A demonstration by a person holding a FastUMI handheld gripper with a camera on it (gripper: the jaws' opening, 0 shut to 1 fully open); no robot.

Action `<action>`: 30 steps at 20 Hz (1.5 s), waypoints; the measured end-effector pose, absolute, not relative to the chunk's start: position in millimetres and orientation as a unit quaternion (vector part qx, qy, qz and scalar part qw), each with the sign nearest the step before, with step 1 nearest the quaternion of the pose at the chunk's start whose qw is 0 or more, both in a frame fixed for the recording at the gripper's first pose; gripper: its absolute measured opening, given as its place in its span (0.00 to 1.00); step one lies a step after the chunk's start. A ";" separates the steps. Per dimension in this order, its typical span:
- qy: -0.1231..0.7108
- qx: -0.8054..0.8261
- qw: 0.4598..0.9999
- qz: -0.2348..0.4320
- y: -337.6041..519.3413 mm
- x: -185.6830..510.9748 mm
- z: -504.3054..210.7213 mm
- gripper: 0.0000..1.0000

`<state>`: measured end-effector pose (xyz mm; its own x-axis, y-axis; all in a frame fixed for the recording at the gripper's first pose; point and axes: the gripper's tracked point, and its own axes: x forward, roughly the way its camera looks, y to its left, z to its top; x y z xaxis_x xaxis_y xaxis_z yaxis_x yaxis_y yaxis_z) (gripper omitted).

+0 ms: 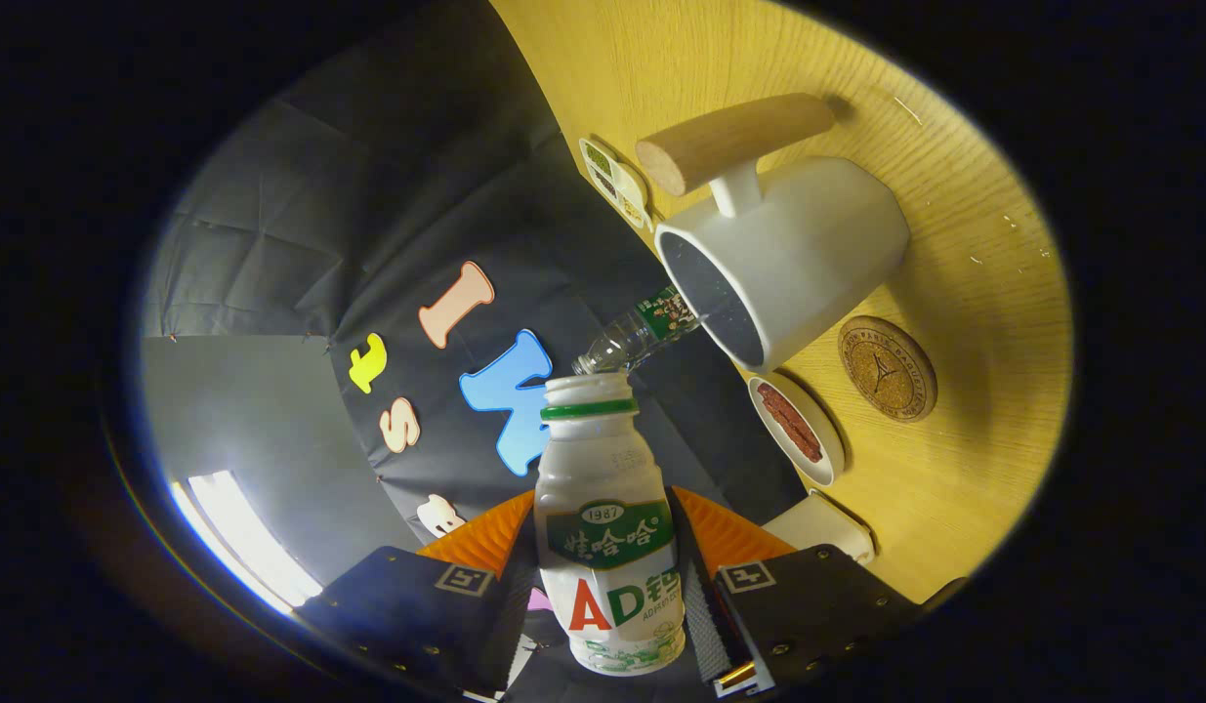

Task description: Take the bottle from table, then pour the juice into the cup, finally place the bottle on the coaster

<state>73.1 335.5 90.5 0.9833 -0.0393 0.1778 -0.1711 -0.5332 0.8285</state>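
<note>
With the jaws of the gripper (609, 576) clamped on the tilted, uncapped bottle (609, 527), whose mouth sat short of the cup (783, 259) beside the coaster (887, 368), further tipping risked spilling juice onto the surface (964, 469).
</note>
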 end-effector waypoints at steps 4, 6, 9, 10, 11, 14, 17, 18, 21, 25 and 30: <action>-0.059 0.874 0.478 0.068 335.1 77.8 88.8 0.69; -0.060 0.874 0.478 0.066 334.1 78.6 87.6 0.69; -0.060 0.875 0.477 0.063 332.8 82.0 85.6 0.69; -0.060 0.875 0.476 0.063 331.9 80.4 85.3 0.69; -0.059 0.876 0.475 0.062 331.8 80.5 84.6 0.69; -0.061 0.875 0.476 0.062 330.6 81.4 84.2 0.69; -0.062 0.876 0.475 0.059 328.9 81.7 82.4 0.69; -0.061 0.876 0.475 0.060 329.5 81.7 82.8 0.69; -0.058 0.876 0.476 0.056 329.5 83.0 78.5 0.69; -0.056 0.876 0.475 0.056 326.9 83.1 73.8 0.69; -0.061 0.875 0.477 0.054 322.0 82.1 73.7 0.69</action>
<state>82.1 322.0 73.7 0.9867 -0.0559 0.1525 -0.1585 -0.5377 0.8281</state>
